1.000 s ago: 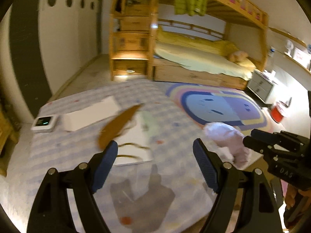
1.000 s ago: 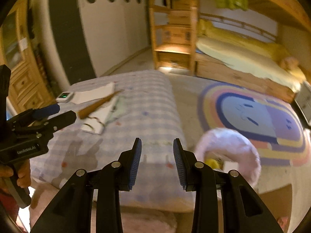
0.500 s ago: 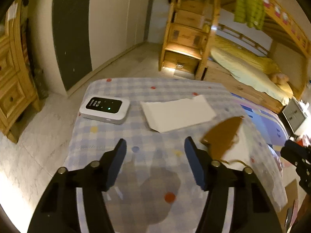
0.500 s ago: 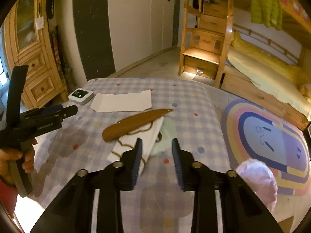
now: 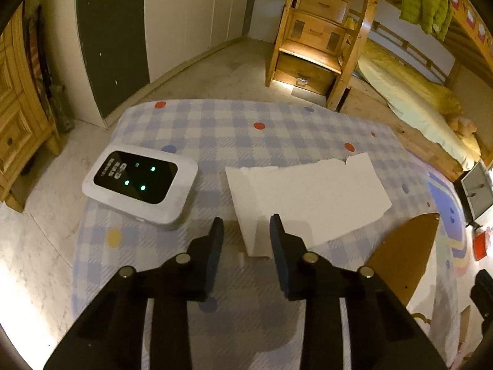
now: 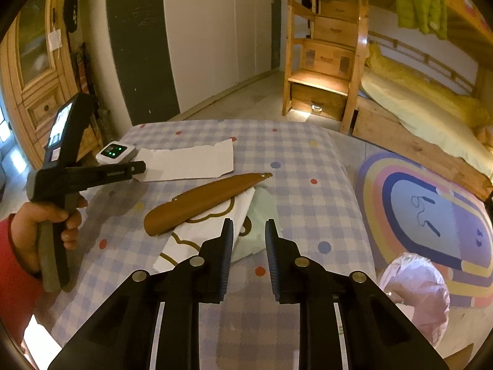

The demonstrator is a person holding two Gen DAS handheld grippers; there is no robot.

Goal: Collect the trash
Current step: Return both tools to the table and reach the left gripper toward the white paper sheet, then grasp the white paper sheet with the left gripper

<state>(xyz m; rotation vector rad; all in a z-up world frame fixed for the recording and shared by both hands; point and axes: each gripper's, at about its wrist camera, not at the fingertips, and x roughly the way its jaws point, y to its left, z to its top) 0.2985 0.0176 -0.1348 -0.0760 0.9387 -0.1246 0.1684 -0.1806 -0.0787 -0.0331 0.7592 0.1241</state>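
Observation:
A torn white sheet of paper point(image 5: 308, 197) lies on the checked tablecloth point(image 5: 234, 129). My left gripper point(image 5: 243, 231) is open, its fingers on either side of the paper's near corner, just above it. In the right wrist view the same paper point(image 6: 188, 163) lies at the far left, with the left gripper point(image 6: 135, 168) at its edge. My right gripper point(image 6: 246, 234) is open and empty, over a white and green wrapper point(image 6: 215, 231). A brown leaf-shaped piece point(image 6: 200, 203) lies across the wrapper; it also shows in the left wrist view point(image 5: 403, 252).
A white device with green lights point(image 5: 138, 182) sits at the table's left edge, close to the paper. A pink bag point(image 6: 416, 293) stands on the floor right of the table. A bunk bed point(image 6: 416, 108), a rug point(image 6: 425, 215) and wardrobes point(image 6: 215, 40) lie beyond.
My left gripper has swung left and down to the white paper and narrowed its opening around the corner. My right gripper has turned from the pink bag toward the table and the wrapper.

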